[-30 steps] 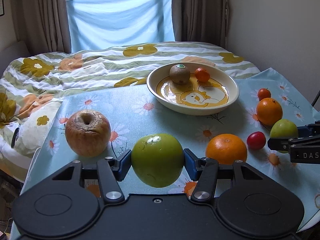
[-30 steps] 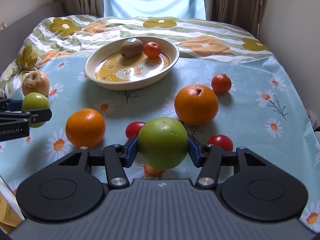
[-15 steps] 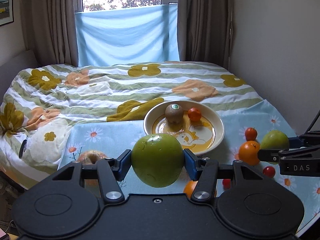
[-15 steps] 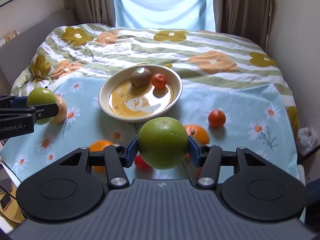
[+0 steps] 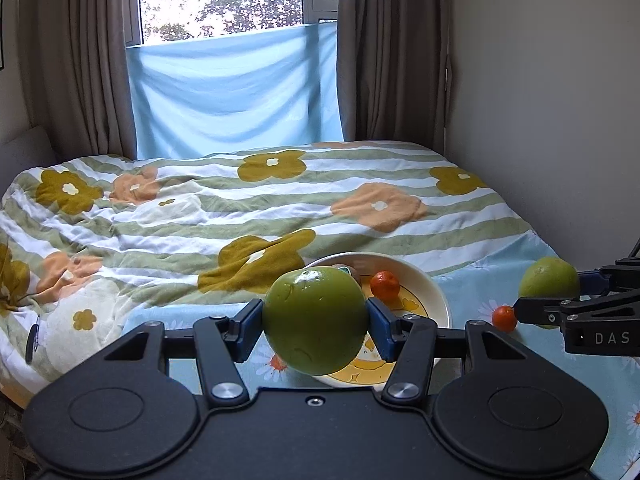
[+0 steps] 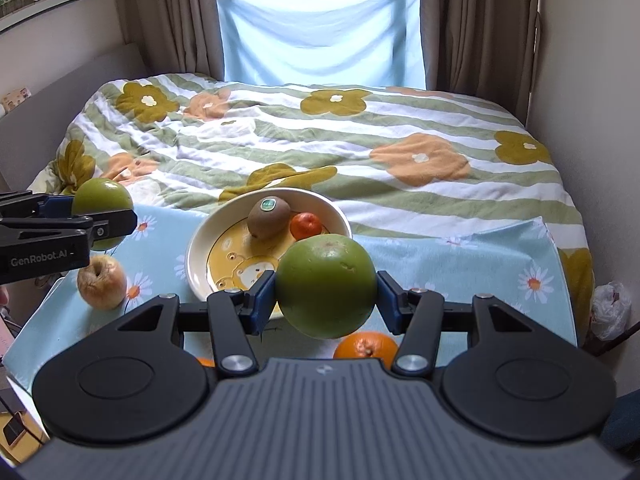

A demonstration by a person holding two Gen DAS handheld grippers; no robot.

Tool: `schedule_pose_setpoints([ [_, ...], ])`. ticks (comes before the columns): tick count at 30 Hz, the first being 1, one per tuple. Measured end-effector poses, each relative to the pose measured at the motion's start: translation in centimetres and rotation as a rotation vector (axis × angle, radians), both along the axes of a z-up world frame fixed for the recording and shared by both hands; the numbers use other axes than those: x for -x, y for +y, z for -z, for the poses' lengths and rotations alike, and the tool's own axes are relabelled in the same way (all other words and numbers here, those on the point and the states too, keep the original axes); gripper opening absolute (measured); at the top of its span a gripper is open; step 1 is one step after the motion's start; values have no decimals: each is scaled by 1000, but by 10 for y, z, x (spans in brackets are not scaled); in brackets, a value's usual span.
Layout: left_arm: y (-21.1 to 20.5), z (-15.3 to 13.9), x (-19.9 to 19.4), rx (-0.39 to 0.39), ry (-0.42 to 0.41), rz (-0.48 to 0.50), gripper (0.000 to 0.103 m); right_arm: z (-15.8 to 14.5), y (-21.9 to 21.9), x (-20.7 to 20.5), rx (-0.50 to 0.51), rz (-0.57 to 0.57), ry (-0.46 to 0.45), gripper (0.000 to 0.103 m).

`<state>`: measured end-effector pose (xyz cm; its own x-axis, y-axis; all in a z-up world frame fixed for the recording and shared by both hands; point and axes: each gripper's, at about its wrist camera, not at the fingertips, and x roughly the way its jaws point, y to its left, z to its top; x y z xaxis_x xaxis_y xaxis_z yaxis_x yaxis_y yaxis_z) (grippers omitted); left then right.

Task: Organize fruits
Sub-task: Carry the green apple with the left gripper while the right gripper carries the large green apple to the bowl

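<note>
The carrying step is in hand: each tool is clamped on a smooth, round green apple, left tool [image 5: 316, 322] on one apple [image 5: 315, 320], right tool [image 6: 326, 286] on another [image 6: 326, 285]. Ahead and below lies the glossy bowl [image 6: 200, 248]; lowering and release are called for next.

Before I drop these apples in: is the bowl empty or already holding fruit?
Holding fruit. The bowl has a kiwi and a small tangerine at its far side; the near part is bare.
</note>
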<state>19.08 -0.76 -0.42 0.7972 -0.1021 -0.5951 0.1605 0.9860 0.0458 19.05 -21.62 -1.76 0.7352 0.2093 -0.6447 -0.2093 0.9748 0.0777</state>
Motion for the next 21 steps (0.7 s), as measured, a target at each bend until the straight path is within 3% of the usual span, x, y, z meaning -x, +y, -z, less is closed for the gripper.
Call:
schedule_pose_setpoints([
  [21,-3,74,-119,-99,110,158,60,33,24,-90,-2,129,56,68],
])
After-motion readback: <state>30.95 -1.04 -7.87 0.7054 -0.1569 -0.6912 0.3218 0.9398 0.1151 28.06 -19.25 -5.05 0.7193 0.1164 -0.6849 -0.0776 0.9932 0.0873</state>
